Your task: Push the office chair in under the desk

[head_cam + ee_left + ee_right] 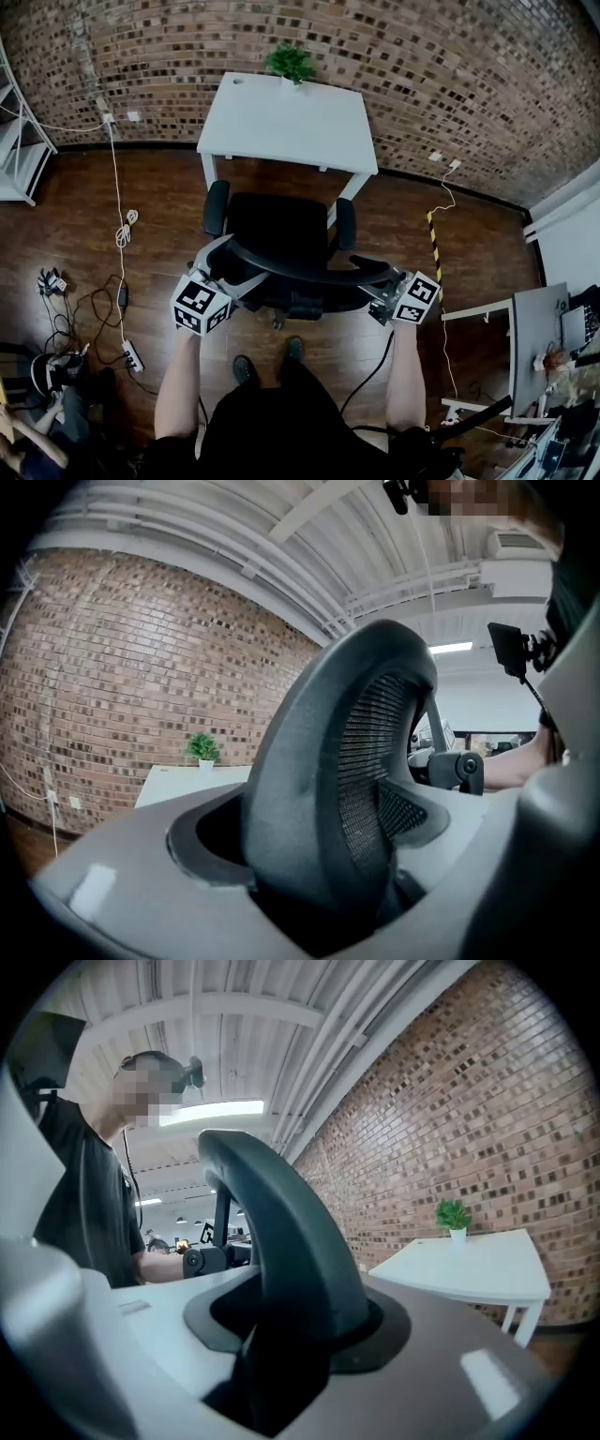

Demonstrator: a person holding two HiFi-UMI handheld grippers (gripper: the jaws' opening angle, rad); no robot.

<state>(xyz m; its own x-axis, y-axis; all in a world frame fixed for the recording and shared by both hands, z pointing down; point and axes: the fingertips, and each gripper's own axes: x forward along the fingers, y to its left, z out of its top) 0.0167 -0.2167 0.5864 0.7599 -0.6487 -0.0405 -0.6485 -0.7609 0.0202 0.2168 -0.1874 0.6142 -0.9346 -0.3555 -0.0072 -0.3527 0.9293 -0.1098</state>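
A black office chair stands in front of the white desk (281,122), its seat (277,230) just short of the desk's front edge. I stand behind its curved backrest (300,267). My left gripper (234,267) clamps the backrest's left end, and the mesh rim (309,761) fills the space between the jaws of this gripper (319,892). At the backrest's right end is my right gripper (380,286). There the rim (281,1232) sits gripped in the right gripper (281,1354). The desk (469,1265) shows beyond it.
A small potted plant (289,62) sits at the desk's back edge against the brick wall. Cables and a power strip (131,354) lie on the wood floor at left, near a white shelf (19,150). Another desk (534,337) with clutter stands at right.
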